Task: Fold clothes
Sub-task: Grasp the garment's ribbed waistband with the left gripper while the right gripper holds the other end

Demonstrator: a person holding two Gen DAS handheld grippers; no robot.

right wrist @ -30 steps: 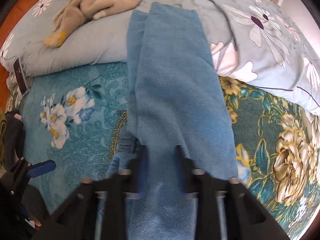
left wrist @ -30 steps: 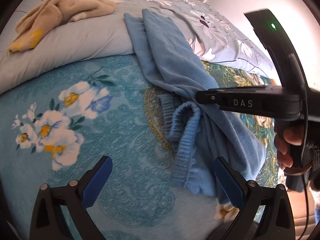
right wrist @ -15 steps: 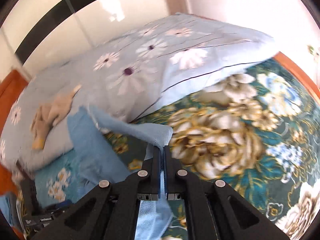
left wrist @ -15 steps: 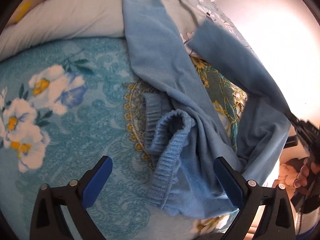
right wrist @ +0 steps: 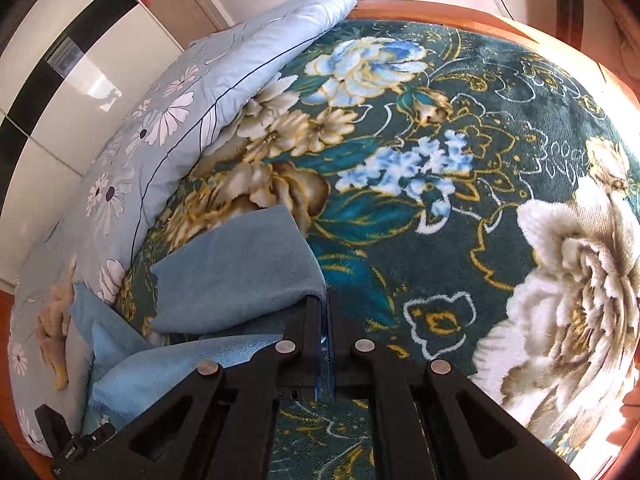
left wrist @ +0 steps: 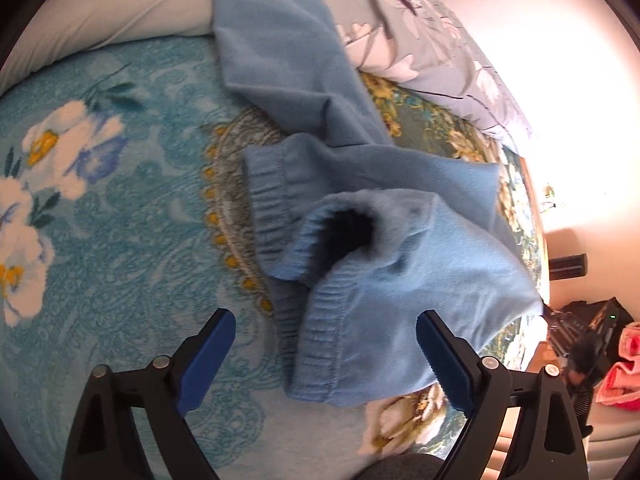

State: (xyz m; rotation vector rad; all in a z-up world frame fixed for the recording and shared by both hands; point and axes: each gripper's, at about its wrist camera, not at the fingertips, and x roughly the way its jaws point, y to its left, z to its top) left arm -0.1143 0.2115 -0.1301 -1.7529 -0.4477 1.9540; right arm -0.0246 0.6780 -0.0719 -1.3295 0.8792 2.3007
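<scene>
Left wrist view: the left gripper (left wrist: 322, 354) hangs low over the bed (left wrist: 120, 216), aimed forward and down, its blue-padded fingers (left wrist: 208, 356) spread wide apart and holding nothing. Between and just past them lies the trousers' (left wrist: 352, 240) ribbed waistband (left wrist: 320, 344), gaping toward the camera with a dark hollow inside. One leg runs away from the waistband up over the quilt (left wrist: 432, 52) at the bed's far edge, so the long axis points from the gripper toward that edge. The garment lies across the seam where the pale turquoise blanket meets the dark teal one.

Right wrist view: the right gripper (right wrist: 324, 308) reaches out level over the dark floral bed (right wrist: 460, 240), jaws clenched on a fold of the trousers (right wrist: 236, 276) — the cloth is pinched at the tips and drapes off to the left in a raised, doubled flap. Below that flap more blue fabric trails toward the bed's left edge, beside the quilt (right wrist: 168, 128). A tan garment (right wrist: 52, 328) lies on the quilt at far left. A wardrobe (right wrist: 80, 60) stands behind.
</scene>
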